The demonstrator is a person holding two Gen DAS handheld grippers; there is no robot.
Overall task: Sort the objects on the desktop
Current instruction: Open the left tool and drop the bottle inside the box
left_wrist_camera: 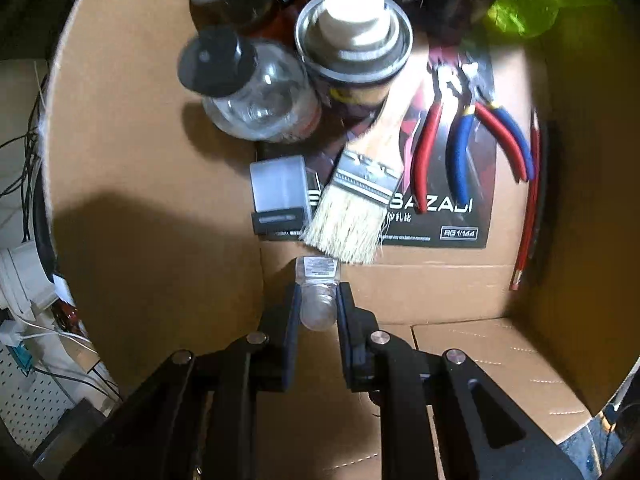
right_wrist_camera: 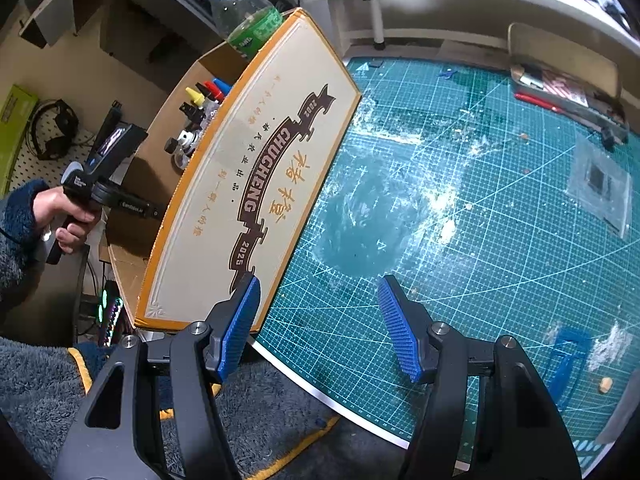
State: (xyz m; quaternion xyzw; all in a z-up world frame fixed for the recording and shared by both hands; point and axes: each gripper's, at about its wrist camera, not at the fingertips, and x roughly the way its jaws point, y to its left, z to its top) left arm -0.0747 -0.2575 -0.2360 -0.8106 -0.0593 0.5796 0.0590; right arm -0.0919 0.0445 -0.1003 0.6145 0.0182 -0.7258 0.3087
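My left gripper (left_wrist_camera: 318, 300) gripped a small clear bottle (left_wrist_camera: 317, 294) above the cardboard box (left_wrist_camera: 160, 160) floor, just short of the paintbrush (left_wrist_camera: 360, 196). I judged it best lowered onto bare cardboard before that brush. My right gripper (right_wrist_camera: 318, 328) hung open and empty.

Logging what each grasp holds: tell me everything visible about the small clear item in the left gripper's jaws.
The small clear bottle looks like transparent plastic or glass, with a rounded end toward the camera and a white printed label at its far end. It sits pinched between the jaws of the left gripper, pointing away from the camera, over the floor of the cardboard box. Its far end lies just short of the paintbrush bristles; contact cannot be told.
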